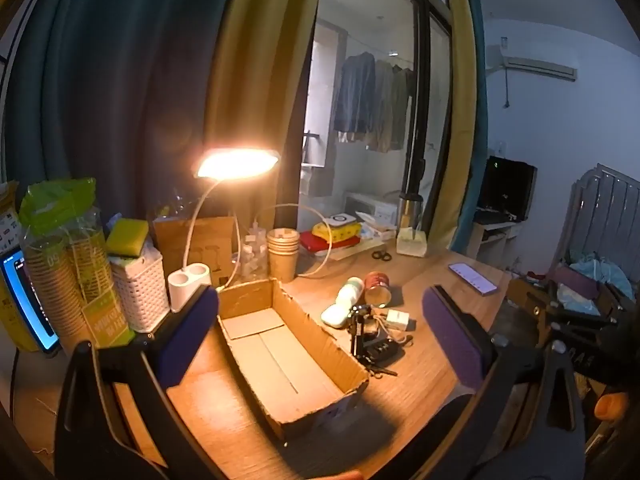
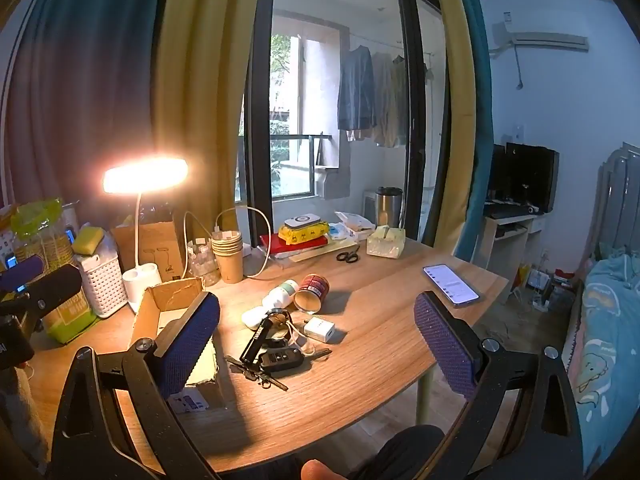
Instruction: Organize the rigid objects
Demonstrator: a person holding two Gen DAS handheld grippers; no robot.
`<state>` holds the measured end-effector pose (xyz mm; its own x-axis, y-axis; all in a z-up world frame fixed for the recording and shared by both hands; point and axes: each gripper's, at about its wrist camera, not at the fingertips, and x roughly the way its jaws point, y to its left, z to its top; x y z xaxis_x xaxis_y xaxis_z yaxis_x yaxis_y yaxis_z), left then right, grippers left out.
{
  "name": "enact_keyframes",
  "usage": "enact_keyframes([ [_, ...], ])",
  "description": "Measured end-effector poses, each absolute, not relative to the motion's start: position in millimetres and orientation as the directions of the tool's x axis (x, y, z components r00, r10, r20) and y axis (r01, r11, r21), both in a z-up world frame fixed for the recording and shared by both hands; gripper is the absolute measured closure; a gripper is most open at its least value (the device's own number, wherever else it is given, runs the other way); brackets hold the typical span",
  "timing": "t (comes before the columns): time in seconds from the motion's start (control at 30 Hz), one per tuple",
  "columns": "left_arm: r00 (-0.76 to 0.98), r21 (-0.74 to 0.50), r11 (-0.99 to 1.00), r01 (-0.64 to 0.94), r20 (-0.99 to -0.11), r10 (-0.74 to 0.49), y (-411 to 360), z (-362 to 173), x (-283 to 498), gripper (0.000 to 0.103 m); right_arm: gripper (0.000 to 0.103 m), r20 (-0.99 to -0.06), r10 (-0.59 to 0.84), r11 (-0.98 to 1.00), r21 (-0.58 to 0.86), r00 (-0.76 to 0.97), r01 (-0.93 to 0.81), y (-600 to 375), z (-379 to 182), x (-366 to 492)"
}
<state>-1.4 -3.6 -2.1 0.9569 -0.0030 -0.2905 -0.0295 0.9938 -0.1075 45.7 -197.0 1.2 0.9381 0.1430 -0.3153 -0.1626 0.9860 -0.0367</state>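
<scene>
An open, empty cardboard box (image 1: 280, 356) lies on the wooden desk; it also shows at the left in the right wrist view (image 2: 168, 300). Right of it lie a car key with a key bunch (image 2: 276, 356), a white charger (image 2: 320, 329), a white case (image 2: 253, 317), a white bottle on its side (image 2: 282, 294) and a red can on its side (image 2: 313, 288). My left gripper (image 1: 320, 336) is open, its pads either side of the box. My right gripper (image 2: 316, 336) is open above the keys, holding nothing.
A lit desk lamp (image 2: 145, 176), a white basket (image 2: 102, 284), stacked paper cups (image 2: 229, 252), scissors (image 2: 347, 256), a tissue box (image 2: 386, 242) and books stand at the desk's back. A phone (image 2: 450, 283) lies at the right edge. A bed (image 2: 604, 320) is beyond.
</scene>
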Motion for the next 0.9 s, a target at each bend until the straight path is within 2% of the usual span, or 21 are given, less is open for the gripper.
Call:
enact_keyframes([
  [0.9, 0.961, -0.107, 0.994, -0.033, -0.278, 0.002, -8.4, -1.7, -1.7, 0.0, 0.003, -0.316, 0.145, 0.985, -0.039, 0.938, -0.166, -195.6, 1.9, 41.7],
])
